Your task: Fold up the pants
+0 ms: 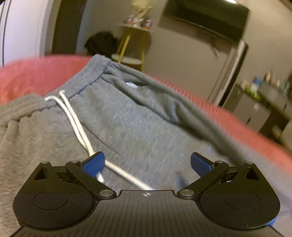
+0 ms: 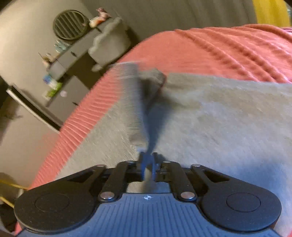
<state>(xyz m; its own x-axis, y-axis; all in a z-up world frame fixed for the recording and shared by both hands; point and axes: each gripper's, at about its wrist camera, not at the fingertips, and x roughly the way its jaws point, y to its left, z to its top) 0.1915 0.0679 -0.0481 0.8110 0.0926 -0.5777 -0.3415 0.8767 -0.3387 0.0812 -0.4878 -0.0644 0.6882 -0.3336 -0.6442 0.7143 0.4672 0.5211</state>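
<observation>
Grey sweatpants (image 1: 146, 118) lie spread on a red ribbed blanket (image 1: 36, 76). Their elastic waistband (image 1: 94, 78) is at the far side, and a white drawstring (image 1: 73, 113) trails toward me. My left gripper (image 1: 147, 160) hovers low over the upper part of the pants. It is open, with the drawstring running past its left blue pad (image 1: 94, 164). In the right wrist view, my right gripper (image 2: 148, 160) is shut on a fold of grey fabric. That fold ends in the ribbed leg cuff (image 2: 131, 102), lifted above the rest of the pants (image 2: 219, 118).
The blanket (image 2: 219, 51) extends past the pants on all sides and drops off at the bed edge. Beyond it stand a yellow-legged side table (image 1: 131, 45), a dark screen (image 1: 206, 16) on the wall, a low grey cabinet (image 2: 73, 54) with small items, and a round vent (image 2: 70, 24).
</observation>
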